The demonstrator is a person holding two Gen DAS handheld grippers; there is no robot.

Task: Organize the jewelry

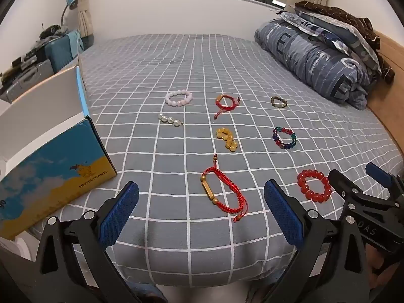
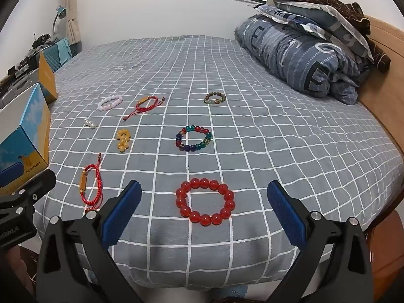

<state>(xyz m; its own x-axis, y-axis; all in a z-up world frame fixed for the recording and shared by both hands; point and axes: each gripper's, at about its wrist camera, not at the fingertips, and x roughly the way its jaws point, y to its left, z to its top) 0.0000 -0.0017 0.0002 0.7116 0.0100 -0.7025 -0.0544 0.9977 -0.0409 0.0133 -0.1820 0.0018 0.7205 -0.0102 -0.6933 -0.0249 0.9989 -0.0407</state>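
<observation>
Several bracelets lie spread on a grey checked bed (image 1: 192, 58). A red cord bracelet with a gold tube (image 1: 222, 192) lies just ahead of my open left gripper (image 1: 202, 202). A red bead bracelet (image 2: 205, 201) lies between the fingertips of my open right gripper (image 2: 204, 199), a little beyond them. Farther off are a multicoloured bead bracelet (image 2: 194, 138), a yellow bead bracelet (image 1: 227, 139), a pearl string (image 1: 170, 120), a pink bead bracelet (image 1: 178, 97), a second red cord bracelet (image 1: 226, 103) and a dark green bracelet (image 2: 214, 98). Nothing sits in either gripper.
An open blue and yellow cardboard box (image 1: 53, 169) stands at the bed's left edge. A folded quilt and pillows (image 2: 303, 50) are piled at the far right by a wooden headboard (image 2: 383, 80). Cluttered cases (image 1: 27, 75) stand at the far left.
</observation>
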